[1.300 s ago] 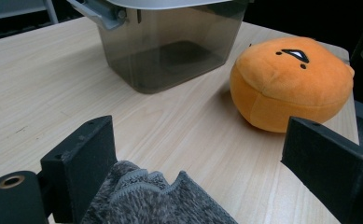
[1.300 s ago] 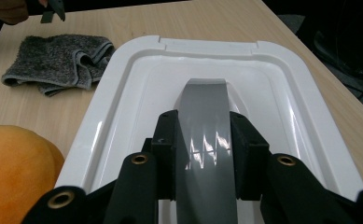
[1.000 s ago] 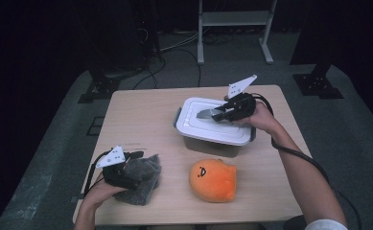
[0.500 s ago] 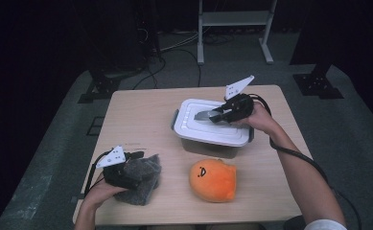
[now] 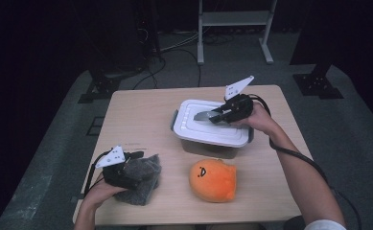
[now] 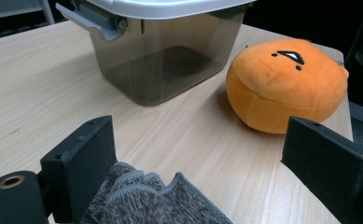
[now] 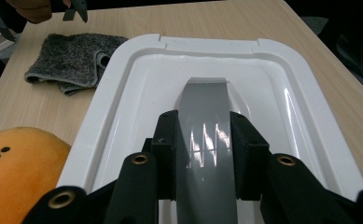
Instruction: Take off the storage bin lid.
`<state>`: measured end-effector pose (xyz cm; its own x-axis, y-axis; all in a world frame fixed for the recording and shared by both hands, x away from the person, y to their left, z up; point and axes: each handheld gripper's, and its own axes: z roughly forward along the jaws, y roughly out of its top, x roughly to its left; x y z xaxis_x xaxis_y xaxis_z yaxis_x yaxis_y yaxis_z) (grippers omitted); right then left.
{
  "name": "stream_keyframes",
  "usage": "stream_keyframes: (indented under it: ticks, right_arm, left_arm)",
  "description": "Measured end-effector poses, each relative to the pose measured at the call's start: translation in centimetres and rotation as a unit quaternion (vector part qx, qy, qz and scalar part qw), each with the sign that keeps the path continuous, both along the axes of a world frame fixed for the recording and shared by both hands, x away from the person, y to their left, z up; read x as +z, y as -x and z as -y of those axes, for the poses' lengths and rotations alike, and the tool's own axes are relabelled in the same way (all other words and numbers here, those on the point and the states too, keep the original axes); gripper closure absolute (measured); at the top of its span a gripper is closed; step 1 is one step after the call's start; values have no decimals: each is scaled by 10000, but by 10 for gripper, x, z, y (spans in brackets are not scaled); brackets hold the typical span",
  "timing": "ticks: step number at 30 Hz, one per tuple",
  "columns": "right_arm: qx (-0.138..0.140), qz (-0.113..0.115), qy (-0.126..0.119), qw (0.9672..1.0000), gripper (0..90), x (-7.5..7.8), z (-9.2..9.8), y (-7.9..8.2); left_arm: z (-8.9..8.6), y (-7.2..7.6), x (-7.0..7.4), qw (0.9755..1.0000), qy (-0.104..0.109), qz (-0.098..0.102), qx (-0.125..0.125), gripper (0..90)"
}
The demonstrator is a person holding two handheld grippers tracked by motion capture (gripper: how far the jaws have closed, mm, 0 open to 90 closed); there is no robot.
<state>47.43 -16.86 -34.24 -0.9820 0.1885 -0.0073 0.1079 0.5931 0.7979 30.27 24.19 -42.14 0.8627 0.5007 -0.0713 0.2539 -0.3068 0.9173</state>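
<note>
A white lid (image 5: 213, 130) lies on a smoky-grey plastic box (image 6: 165, 60) at the table's far right. My right gripper (image 5: 217, 116) is shut on the lid's grey arched handle (image 7: 202, 121), one pad pressing each side. A grey fuzzy cloth (image 5: 143, 181) lies crumpled at the near left. My left gripper (image 5: 138, 165) rests over it, open, its jaws wide apart with the cloth's (image 6: 156, 200) edge low between them. An orange plush toy (image 5: 213, 179) with a small face sits in front of the box.
The wooden table (image 5: 141, 120) has bare room at the far left and along its middle. A grey latch (image 6: 95, 21) sticks out from the box's end. Beyond the table stand a white metal frame (image 5: 232, 19), dark stands and cables on the floor.
</note>
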Motion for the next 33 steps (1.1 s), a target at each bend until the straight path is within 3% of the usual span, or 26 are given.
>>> stream_keyframes:
  ticks: [10,15,25,33]
  right_arm:
    - [-97,92,-150,9998,663,7,4,2]
    - [-229,180,-311,9991,663,17,16,6]
    - [-438,423,-564,9966,663,44,59,33]
    - [-764,449,-644,9940,662,45,106,58]
  left_arm:
    - [0,0,0,10000,18,2,0,87]
    - [-1,0,0,10000,45,1,2,87]
    - [-2,0,1,10000,59,31,9,85]
    - [-2,0,1,10000,81,17,28,85]
